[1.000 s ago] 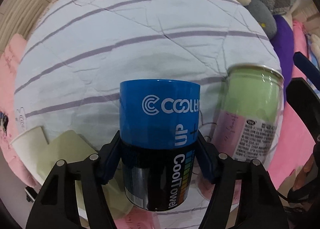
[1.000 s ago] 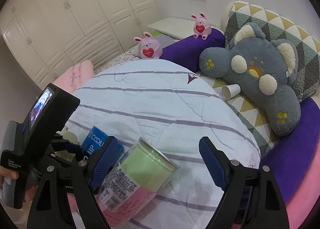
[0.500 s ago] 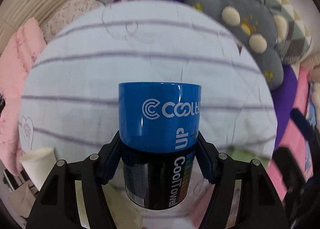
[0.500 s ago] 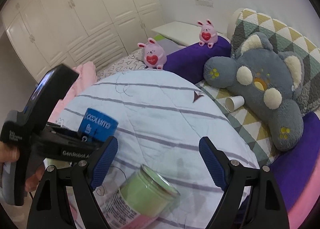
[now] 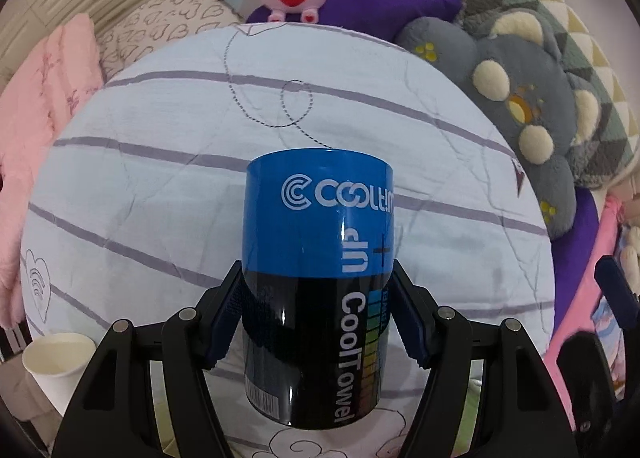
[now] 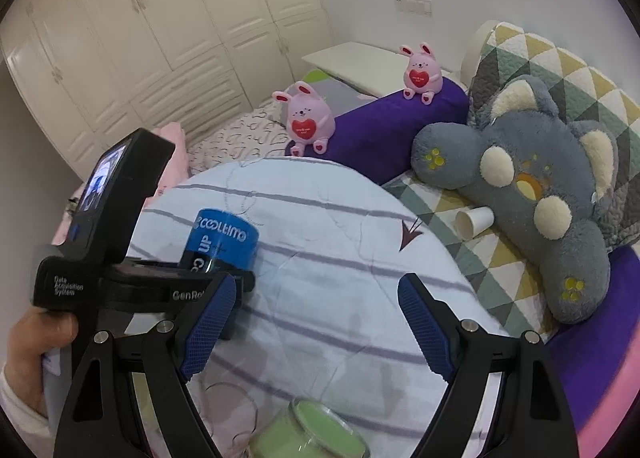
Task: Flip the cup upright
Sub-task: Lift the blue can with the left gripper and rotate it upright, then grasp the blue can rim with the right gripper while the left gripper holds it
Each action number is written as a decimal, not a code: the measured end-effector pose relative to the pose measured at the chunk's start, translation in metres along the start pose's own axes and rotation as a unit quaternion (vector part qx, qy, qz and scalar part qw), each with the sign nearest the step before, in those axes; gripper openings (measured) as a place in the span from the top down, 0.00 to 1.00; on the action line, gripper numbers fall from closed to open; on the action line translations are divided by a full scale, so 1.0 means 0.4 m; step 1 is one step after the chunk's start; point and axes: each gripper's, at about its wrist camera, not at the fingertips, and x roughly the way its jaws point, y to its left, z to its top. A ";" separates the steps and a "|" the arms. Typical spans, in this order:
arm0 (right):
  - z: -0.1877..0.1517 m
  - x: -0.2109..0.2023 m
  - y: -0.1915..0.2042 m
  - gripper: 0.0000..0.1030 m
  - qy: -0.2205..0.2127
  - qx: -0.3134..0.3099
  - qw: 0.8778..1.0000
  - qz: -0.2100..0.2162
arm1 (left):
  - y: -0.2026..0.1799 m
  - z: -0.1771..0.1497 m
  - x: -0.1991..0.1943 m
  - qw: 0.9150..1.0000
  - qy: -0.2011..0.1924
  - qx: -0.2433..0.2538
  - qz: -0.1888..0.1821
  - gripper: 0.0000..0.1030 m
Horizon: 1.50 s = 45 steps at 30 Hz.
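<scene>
While clamping the cup [image 5: 318,286], left gripper [image 5: 316,322] points level.

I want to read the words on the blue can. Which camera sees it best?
The left wrist view: the blue can fills the middle, clamped in the left gripper, with its lettering sharp. In the right wrist view it is small, off to the side and partly hidden behind the gripper holding it.

Both fisheye wrist views face along their fingers toward the bed's head. The left sits close behind the blue-and-black cylindrical can [image 5: 318,286]; both share the grey plush bear [image 5: 512,105] [image 6: 532,193].
</scene>
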 end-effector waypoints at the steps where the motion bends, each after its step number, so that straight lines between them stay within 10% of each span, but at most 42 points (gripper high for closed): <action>1: 0.004 0.008 0.002 0.18 0.004 -0.001 1.000 -0.004 | -0.002 0.000 0.002 1.000 0.002 0.002 0.000 0.32; 21: 0.062 0.022 0.034 0.18 0.006 -0.028 0.999 -0.038 | 0.065 -0.043 -0.095 0.999 -0.036 -0.021 -0.015 0.16; 32: 0.112 0.157 0.069 0.18 0.140 0.061 0.984 0.091 | 0.143 -0.066 -0.121 0.999 -0.043 -0.033 0.003 0.09; 45: 0.091 0.308 0.144 0.18 0.230 0.098 0.959 0.130 | 0.131 -0.085 -0.117 0.999 -0.047 0.011 0.002 0.05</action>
